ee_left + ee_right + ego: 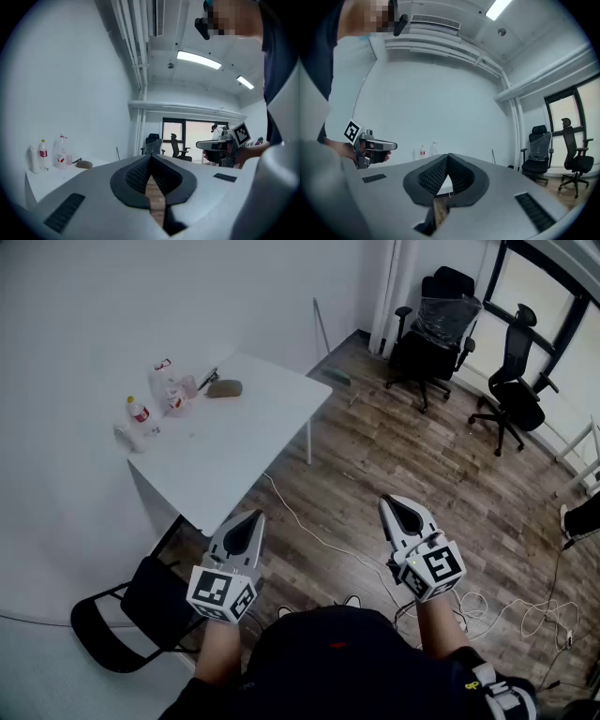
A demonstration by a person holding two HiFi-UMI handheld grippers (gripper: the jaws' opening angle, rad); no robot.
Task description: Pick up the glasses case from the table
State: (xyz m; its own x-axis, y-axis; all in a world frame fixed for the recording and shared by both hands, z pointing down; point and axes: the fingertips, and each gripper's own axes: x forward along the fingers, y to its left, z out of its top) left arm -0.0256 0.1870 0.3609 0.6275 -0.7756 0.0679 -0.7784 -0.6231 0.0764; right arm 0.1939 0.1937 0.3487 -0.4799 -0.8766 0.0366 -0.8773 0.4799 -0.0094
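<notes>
Two claws pressed together, both empty: left gripper [251,519] and right gripper [392,505], held level at the waist. Glasses case [225,388] lies at the far end of the white table [253,442] near the bottles [139,413], well ahead and leftward, long axis crosswise. Left gripper is nearer.

White table [234,442]; brown glasses case [225,388]; wood-grain floor [394,465].
</notes>
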